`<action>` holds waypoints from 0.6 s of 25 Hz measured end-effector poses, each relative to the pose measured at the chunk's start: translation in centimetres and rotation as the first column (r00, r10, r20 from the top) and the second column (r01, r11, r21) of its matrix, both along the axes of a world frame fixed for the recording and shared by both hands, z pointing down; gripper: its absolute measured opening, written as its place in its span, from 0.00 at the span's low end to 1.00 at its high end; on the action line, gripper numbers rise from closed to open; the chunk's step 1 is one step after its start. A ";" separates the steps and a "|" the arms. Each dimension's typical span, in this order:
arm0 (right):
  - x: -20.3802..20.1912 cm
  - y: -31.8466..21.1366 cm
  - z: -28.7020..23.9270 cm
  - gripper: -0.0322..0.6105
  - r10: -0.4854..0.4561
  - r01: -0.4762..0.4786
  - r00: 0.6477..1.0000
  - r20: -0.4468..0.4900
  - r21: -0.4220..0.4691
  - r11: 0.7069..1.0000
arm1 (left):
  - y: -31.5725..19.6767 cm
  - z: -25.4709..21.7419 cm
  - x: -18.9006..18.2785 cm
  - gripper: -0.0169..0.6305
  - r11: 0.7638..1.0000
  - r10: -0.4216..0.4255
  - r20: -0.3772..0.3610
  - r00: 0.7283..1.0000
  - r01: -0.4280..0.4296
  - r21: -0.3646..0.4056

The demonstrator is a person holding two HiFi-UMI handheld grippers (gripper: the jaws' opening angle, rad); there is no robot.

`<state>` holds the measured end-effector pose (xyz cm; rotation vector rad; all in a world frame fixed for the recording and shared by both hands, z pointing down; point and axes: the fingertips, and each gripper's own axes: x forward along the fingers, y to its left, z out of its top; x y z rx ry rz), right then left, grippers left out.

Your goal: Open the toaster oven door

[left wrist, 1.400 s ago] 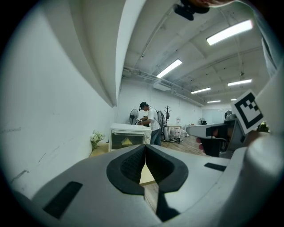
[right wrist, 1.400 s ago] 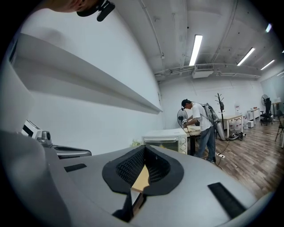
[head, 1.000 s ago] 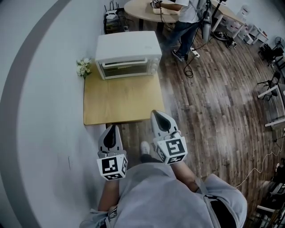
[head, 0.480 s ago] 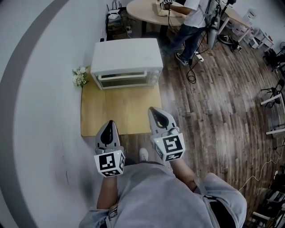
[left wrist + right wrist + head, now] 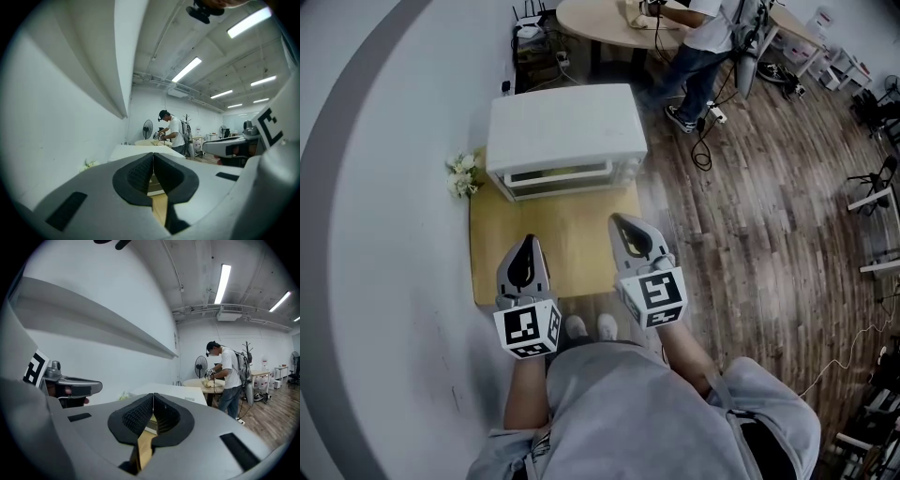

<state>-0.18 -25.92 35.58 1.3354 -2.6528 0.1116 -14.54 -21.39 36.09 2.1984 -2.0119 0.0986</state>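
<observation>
the toaster oven is seen in the upper middle of the head view. it is set at the far end of a wooden table, with its door closed and turned toward the lower edge of the frame. a small bunch of white flowers is placed just beside the oven's left corner, against the pale wall.

the left gripper is held over the lower left part of the table. its jaws are pressed fully together and nothing is caught between them. the right gripper is held over the table's lower right edge, level with the left one. its jaws are likewise closed tip to tip and nothing is gripped. both grippers are pointed up the frame at the oven.

the oven is kept well apart from both grippers, and a bare stretch of tabletop is left between the jaw tips and the door. in the left gripper view the oven is seen straight beyond the closed tips, near the centre. in the right gripper view it is seen just above and to the right of the tips. neither the door nor its handle is touched.

at the top of the head view a person is seen at a round table, standing on a wooden floor.
</observation>
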 end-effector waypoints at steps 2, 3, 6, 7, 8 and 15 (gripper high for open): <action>-0.6 -0.8 0.4 0.05 0.001 -0.001 1.000 -0.008 -0.001 1.000 | -1.1 0.3 -0.1 0.03 1.000 0.023 0.013 1.000 -0.022 -0.008; -0.9 -1.2 0.5 0.05 -0.002 0.002 1.000 -0.023 0.003 1.000 | -1.6 0.7 -0.2 0.03 0.999 0.032 0.026 0.999 -0.031 -0.023; -2.0 -2.2 1.1 0.05 -0.031 0.031 0.998 -0.057 0.000 1.000 | -3.0 1.9 -0.7 0.03 0.996 0.051 0.076 0.996 -0.045 -0.079; -2.4 -2.6 1.4 0.05 -0.043 0.043 0.997 -0.065 -0.005 0.999 | -3.5 2.2 -0.9 0.03 0.995 0.060 0.094 0.994 -0.052 -0.090; -2.7 -3.0 1.8 0.05 -0.055 0.054 0.995 -0.081 -0.009 0.998 | -4.0 2.5 -1.0 0.03 0.993 0.073 0.115 0.991 -0.062 -0.101; -4.8 -5.7 3.9 0.14 -0.171 0.163 0.961 -0.220 -0.054 0.985 | -7.1 4.8 -0.4 0.19 0.955 0.243 0.254 0.936 -0.185 -0.230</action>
